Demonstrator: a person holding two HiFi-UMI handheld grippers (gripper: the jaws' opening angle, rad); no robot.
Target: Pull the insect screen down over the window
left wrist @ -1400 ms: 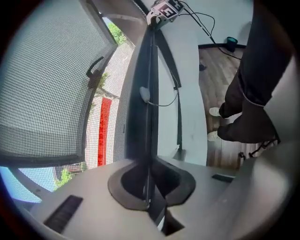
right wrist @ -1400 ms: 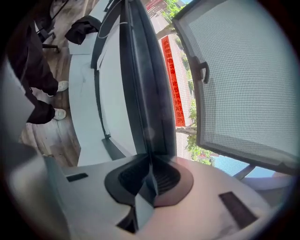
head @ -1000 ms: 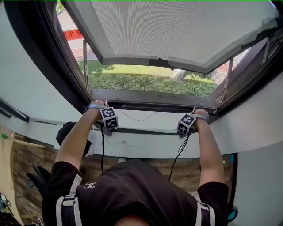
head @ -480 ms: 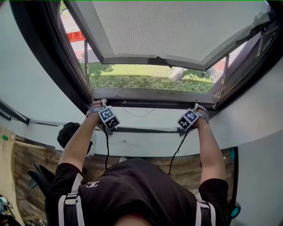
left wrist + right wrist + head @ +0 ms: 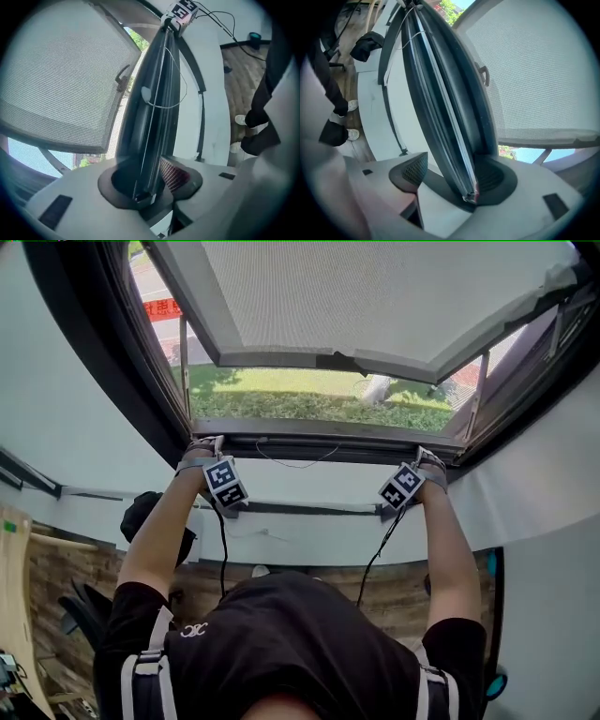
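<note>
The insect screen's dark bar [image 5: 319,432] lies low along the bottom of the window frame [image 5: 159,381], spanning it left to right, with grass [image 5: 309,399] beyond and a thin cord [image 5: 292,463] looping from it over the white sill [image 5: 309,498]; the left gripper [image 5: 149,183] sits at the bar's left end, its jaws just opened, released, the bar between them and the near pad [image 5: 174,174] clear of it; the right gripper [image 5: 451,180] sits at the right end, jaws likewise just opened and wider, the bar resting by the far jaw, the near pad [image 5: 415,169] well apart; the meshed sash [image 5: 375,287] tilts outward above.
</note>
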